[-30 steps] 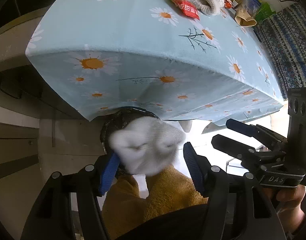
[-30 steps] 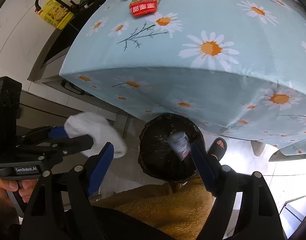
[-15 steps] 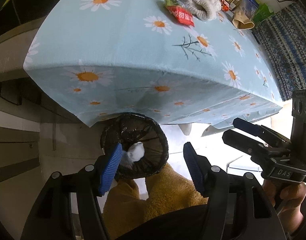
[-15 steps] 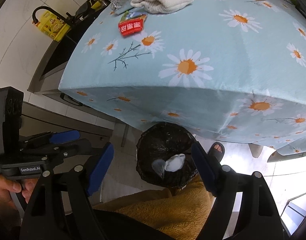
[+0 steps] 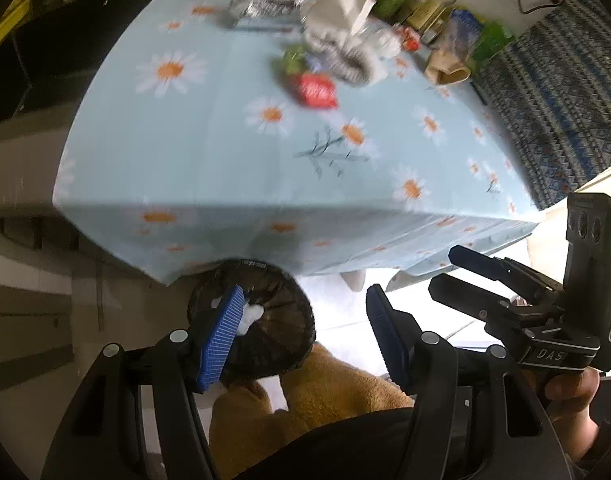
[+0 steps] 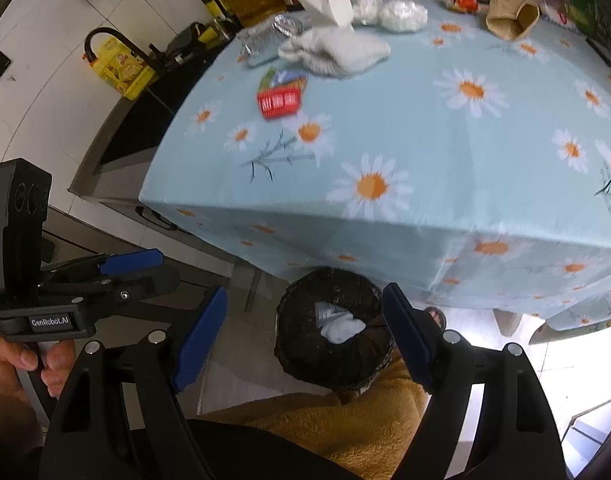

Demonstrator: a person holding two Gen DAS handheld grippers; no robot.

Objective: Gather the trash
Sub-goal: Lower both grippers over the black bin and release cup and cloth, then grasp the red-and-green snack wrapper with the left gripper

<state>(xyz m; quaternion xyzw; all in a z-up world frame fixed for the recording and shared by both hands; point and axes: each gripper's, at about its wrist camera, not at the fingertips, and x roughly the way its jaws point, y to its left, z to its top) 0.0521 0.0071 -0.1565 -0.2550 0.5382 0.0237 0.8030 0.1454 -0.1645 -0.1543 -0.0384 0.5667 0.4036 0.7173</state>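
A black-lined trash bin (image 5: 281,344) (image 6: 301,356) stands on the floor under the table's near edge, with crumpled white paper (image 6: 341,326) (image 5: 252,314) lying inside. My left gripper (image 5: 305,312) (image 6: 161,268) hangs above the bin, open, with nothing between its blue pads. My right gripper (image 6: 303,304) (image 5: 445,272) is open and empty too, over the bin. A red snack wrapper (image 5: 315,90) (image 6: 279,102) lies on the daisy tablecloth (image 5: 225,160) (image 6: 425,128). A crushed brown paper cup (image 6: 511,20) (image 5: 445,70) sits near the table's far side.
A folded white towel (image 6: 337,54), a foil pack (image 6: 261,42), a tissue box (image 6: 329,0) and a row of bottles crowd the table's far end. A dark counter (image 6: 145,120) stands to the left. The person's orange fleece legs (image 6: 345,428) and a sandalled foot (image 6: 435,314) are beside the bin.
The left gripper let go of a white wad, which dropped into the bin. Both grippers rose, and more of the tabletop shows now.
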